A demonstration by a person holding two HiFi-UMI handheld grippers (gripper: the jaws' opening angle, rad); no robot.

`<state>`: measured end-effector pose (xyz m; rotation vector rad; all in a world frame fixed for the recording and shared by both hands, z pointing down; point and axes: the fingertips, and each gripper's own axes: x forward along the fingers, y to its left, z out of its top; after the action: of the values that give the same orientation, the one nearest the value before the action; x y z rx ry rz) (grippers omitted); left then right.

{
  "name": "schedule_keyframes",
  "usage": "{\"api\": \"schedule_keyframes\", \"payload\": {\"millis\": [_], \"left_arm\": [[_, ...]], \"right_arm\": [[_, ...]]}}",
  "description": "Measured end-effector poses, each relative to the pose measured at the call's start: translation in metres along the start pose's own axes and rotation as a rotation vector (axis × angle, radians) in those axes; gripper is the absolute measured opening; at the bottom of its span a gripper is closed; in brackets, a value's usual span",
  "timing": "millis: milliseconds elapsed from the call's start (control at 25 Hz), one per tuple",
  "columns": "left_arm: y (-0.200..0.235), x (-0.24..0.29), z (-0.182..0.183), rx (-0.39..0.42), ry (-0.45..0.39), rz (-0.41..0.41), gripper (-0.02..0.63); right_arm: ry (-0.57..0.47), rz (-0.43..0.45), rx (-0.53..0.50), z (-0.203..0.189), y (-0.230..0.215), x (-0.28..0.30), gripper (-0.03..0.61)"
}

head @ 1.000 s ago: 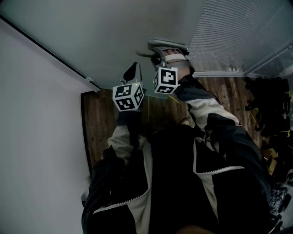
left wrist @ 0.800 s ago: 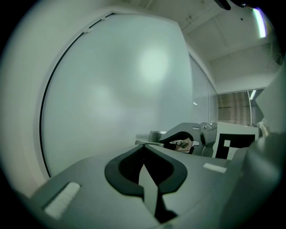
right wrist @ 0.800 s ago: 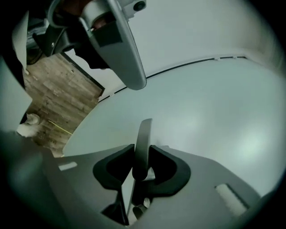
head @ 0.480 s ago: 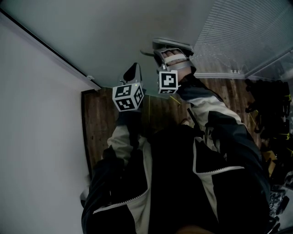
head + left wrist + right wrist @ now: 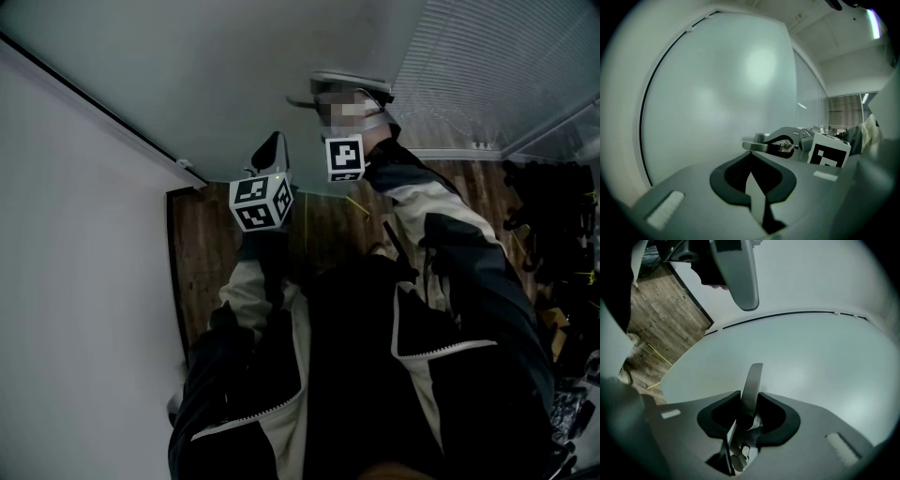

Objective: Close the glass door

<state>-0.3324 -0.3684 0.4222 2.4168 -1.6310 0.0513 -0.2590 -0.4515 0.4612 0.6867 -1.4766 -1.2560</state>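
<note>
The room is dim, with a brown wood floor far below. On the left is a plain white wall. Next to it comes the big glass door, milky and pale, with a thin dark edge.

The left gripper is held up near the glass, just beside the other one. Its two jaws are pressed together and there is nothing in them. Its own camera shows the dark pads meeting, with only milky glass behind.

To the right of it is the right gripper, at the end of a dark and pale sleeve. It is on the door handle, a grey metal bar that sticks out from the glass. In the right gripper view the handle stands up between the two dark pads, and the pads touch it on both sides. The jaws are opening a tiny bit, but the handle is between them.

Far right, thin blinds cover another pane.
</note>
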Motion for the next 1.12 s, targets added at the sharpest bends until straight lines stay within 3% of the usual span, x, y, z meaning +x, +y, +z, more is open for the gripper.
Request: {"api": "schedule_keyframes", "payload": {"millis": [400, 920, 1120], "left_arm": [[-0.006, 0.041, 0.015, 0.045, 0.026, 0.037, 0.0], [-0.014, 0.107, 0.041, 0.038, 0.02, 0.124, 0.0], [0.0, 0.113, 0.041, 0.034, 0.019, 0.17, 0.0]], "right_arm": [[-0.009, -0.008, -0.038, -0.037, -0.016, 0.042, 0.124], [-0.076, -0.002, -0.229, -0.082, -0.035, 0.112, 0.146], [-0.079, -0.003, -0.253, -0.087, -0.043, 0.141, 0.147]]}}
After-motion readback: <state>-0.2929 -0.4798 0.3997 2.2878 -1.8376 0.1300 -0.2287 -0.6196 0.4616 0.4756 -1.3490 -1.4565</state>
